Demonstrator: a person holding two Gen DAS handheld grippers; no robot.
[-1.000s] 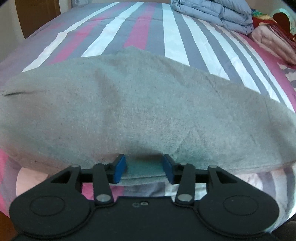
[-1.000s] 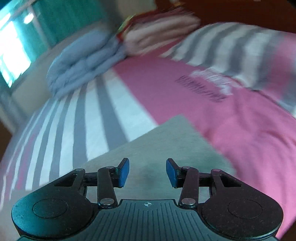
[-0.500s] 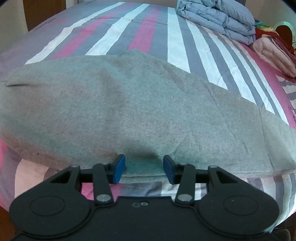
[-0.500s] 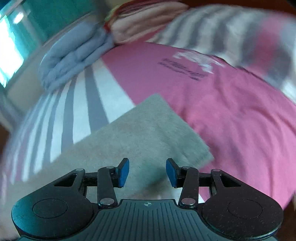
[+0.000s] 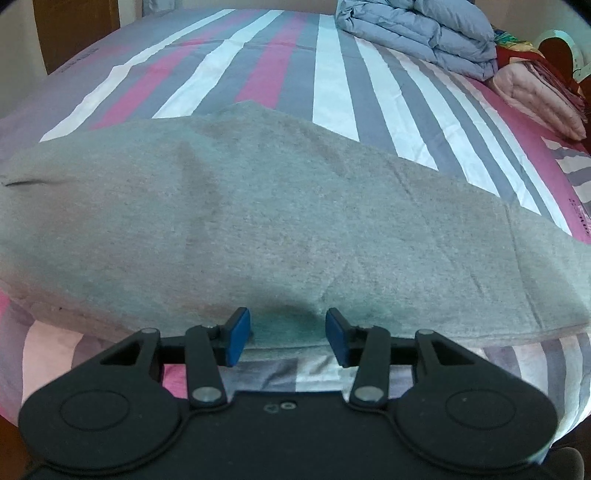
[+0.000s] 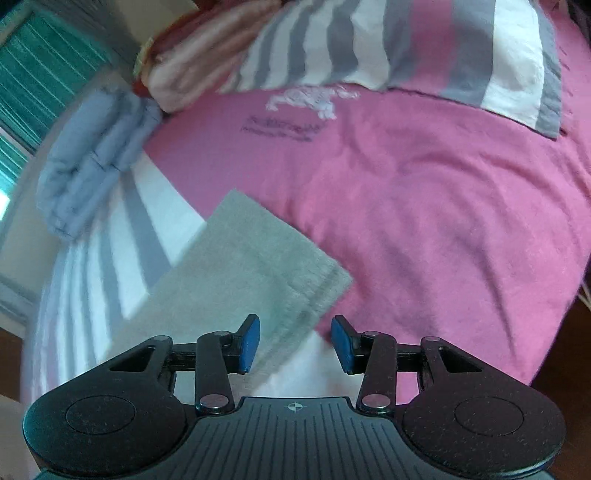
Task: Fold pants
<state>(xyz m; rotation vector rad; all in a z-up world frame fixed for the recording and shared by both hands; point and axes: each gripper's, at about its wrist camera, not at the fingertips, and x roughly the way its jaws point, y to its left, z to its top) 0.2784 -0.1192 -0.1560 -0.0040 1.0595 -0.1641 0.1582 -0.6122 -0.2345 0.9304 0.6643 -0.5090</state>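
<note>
Grey pants (image 5: 280,229) lie flat across the striped bed, filling the left wrist view from side to side. My left gripper (image 5: 289,334) is open and empty at the pants' near edge, blue pads on either side of it. In the right wrist view one end of the pants (image 6: 251,273) shows as a grey rectangle with a hemmed corner. My right gripper (image 6: 295,343) is open and empty, just above that corner, over the near edge of the bed.
The bed sheet (image 5: 332,85) has pink, grey and white stripes. A folded blue quilt (image 5: 417,29) and pink bedding (image 5: 539,96) lie at the far right. A striped pillow (image 6: 424,48) lies on the pink sheet area (image 6: 443,206). The bed's edge drops off at right (image 6: 565,354).
My right gripper has drawn back and swung right, so the pants' end corner now sits farther ahead. My left gripper has barely moved. Both stayed open.
</note>
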